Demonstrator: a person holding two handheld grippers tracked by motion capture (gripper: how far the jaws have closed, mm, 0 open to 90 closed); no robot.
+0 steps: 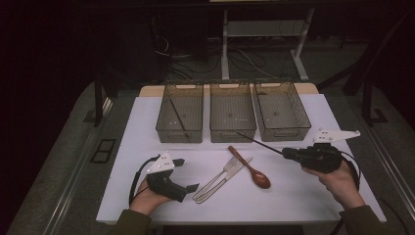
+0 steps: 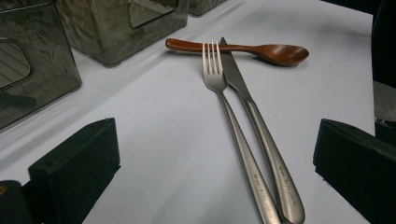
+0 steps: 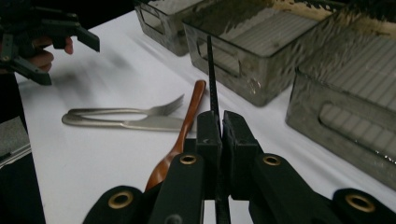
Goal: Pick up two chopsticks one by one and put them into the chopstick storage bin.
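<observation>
My right gripper (image 1: 285, 153) (image 3: 219, 128) is shut on a thin black chopstick (image 1: 259, 142) (image 3: 211, 79), which juts toward the middle bin (image 1: 232, 128). A second black chopstick (image 1: 178, 119) lies in the left bin (image 1: 166, 129). On the white table a steel fork (image 1: 229, 168) (image 2: 212, 70) and knife (image 1: 240, 166) (image 2: 233, 74) lie side by side, with a brown wooden spoon (image 1: 252, 169) (image 2: 261, 49) just beyond them. My left gripper (image 1: 188, 175) (image 2: 217, 154) rests open near the front edge, its jaws wide apart, pointing at the fork and knife without touching them.
Three clear grey bins stand in a row at the back of the table; the right bin (image 1: 281, 128) holds nothing that I can see. The white tabletop (image 1: 293, 196) ends close to my hands. Dark floor, cables and a desk frame lie beyond.
</observation>
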